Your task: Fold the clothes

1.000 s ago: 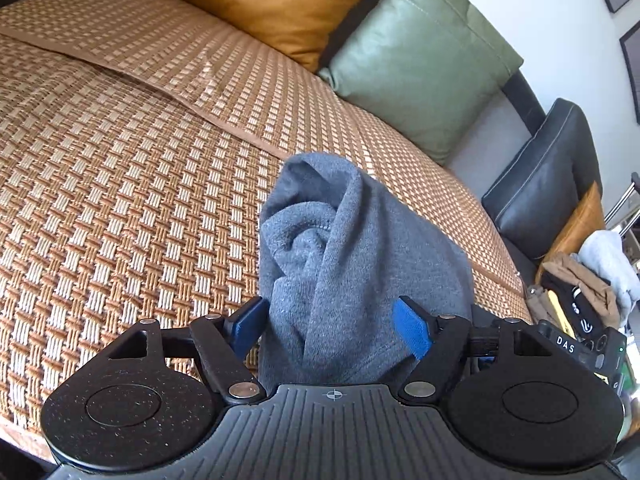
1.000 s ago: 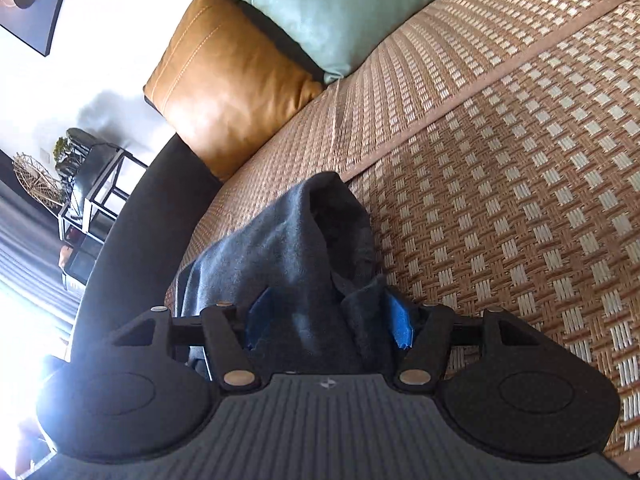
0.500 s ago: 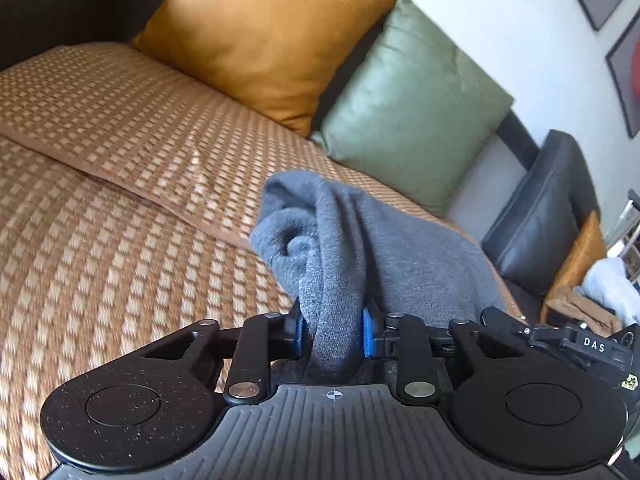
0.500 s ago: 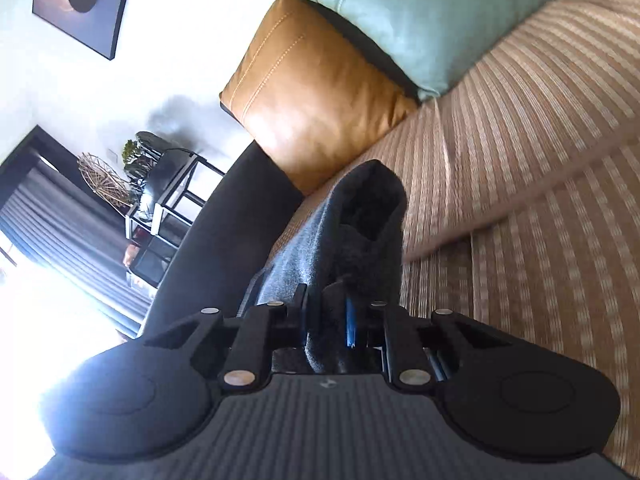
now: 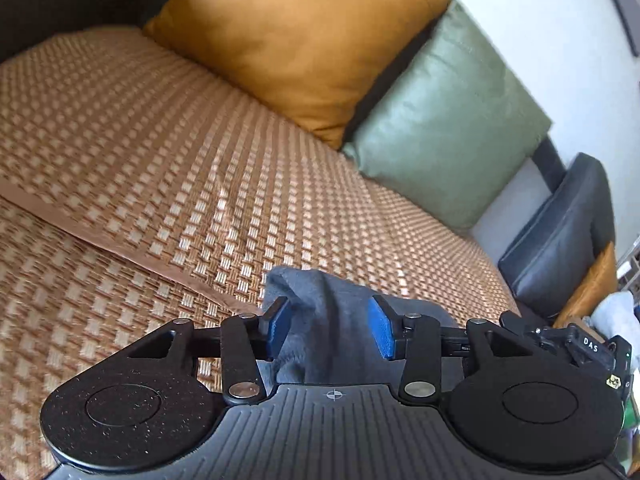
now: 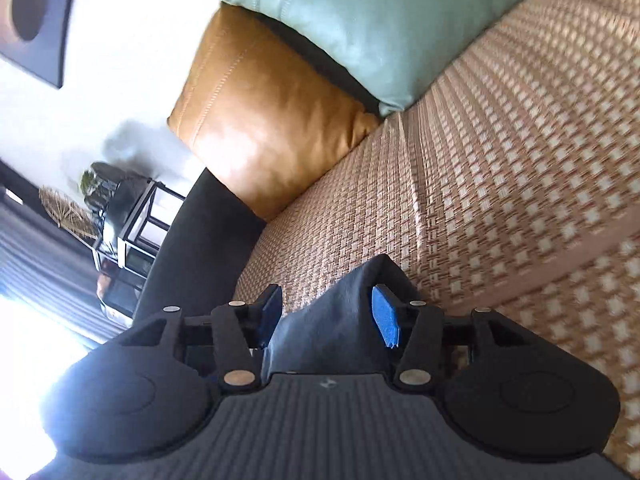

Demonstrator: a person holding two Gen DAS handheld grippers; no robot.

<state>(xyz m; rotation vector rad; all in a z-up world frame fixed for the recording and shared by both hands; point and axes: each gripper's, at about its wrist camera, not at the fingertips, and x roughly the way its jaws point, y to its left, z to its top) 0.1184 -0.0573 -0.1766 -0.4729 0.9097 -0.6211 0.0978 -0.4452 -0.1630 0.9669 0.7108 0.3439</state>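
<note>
Lower part of the grey knit garment (image 5: 332, 332) hidden behind the black body of the left hand-held gripper (image 5: 330, 330); same in the right wrist view, where the right hand-held gripper (image 6: 326, 316) covers its base. Woven tan seat mat (image 5: 120, 152) motion-blurred, cut off at the frame edges. Clutter at the far right edge (image 5: 612, 316) too small to identify; window area (image 6: 24, 340) overexposed.

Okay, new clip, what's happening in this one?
A person is folding a grey garment on a sofa covered by a woven mat, holding tongs in each hand. The left tongs and right tongs each have grey cloth between their blue pads, and both sets of jaws are opening, so the garment looks just released. A mustard cushion and a green cushion lean behind.
</note>
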